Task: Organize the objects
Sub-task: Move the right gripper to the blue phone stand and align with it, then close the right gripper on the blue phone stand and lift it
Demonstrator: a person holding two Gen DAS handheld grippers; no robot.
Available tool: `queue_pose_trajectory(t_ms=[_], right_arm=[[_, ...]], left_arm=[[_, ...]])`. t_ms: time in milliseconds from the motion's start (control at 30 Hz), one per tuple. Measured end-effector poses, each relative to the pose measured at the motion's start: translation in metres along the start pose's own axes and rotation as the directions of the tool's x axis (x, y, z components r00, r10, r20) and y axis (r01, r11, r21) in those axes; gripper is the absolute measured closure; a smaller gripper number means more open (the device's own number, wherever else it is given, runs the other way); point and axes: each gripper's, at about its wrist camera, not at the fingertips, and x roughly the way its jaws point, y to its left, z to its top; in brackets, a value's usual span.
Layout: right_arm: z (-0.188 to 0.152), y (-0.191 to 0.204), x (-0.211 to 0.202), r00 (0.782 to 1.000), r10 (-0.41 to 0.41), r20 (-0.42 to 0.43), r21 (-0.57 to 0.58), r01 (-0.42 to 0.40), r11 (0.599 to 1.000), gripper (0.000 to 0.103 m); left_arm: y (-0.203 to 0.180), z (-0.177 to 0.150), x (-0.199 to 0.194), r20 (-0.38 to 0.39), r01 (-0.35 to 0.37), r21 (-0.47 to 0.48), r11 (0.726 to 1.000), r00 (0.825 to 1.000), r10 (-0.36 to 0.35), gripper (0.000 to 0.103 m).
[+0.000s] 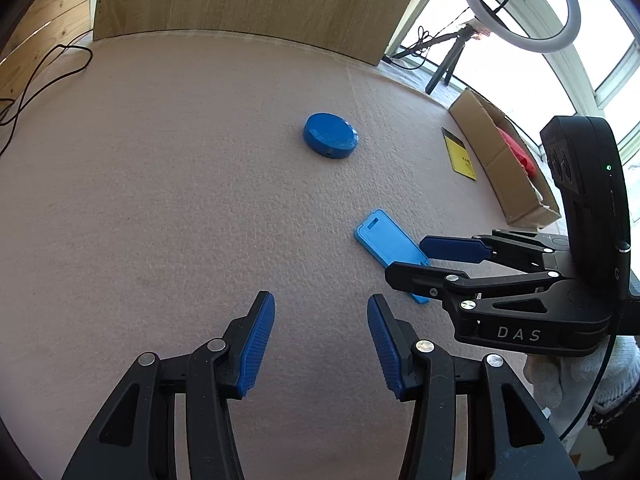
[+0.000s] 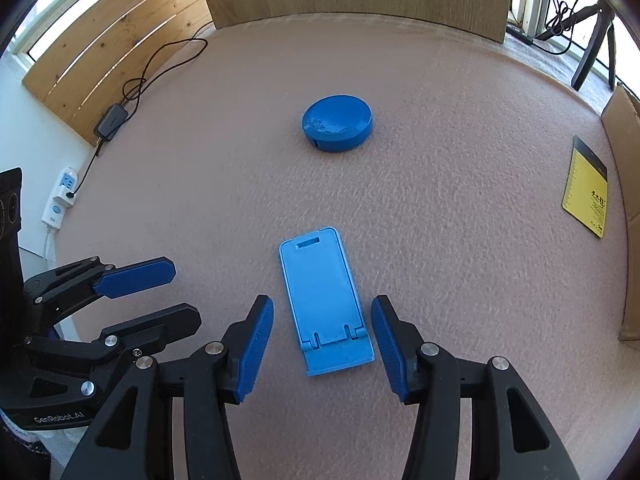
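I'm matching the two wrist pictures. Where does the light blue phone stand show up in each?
Left wrist view: light blue phone stand right of centre, its near end hidden behind the right gripper.
Right wrist view: stand at lower centre, lying flat between the open jaws.
Shared landmark: dark blue round disc, beyond the stand in both.

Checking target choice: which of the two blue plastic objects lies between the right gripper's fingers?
The light blue flat rectangular phone stand, lying between the open fingers; the dark blue round disc sits farther away.

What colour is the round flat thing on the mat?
Dark blue. The round disc shows best in the right wrist view.
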Motion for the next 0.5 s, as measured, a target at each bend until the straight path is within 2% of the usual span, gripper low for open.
queue_pose_trajectory(t_ms=[400,467,500], right_arm=[[-0.008,0.029,0.008,0.991,-0.130,0.020,-0.109,0.132,0.985,0.056],[-0.009,0.028,0.007,0.990,-0.135,0.026,-0.107,0.137,0.985,0.061],[-0.010,0.028,0.006,0.990,-0.140,0.030,-0.104,0.142,0.984,0.066]], left_arm=[[0.008,-0.001,-0.004,0.007,-0.011,-0.015,1.000,1.000,0.012,0.051],[0.007,-0.001,-0.005,0.009,-0.010,-0.014,1.000,1.000,0.010,0.051],[0.007,-0.001,-0.005,0.009,-0.009,-0.013,1.000,1.000,0.009,0.051]])
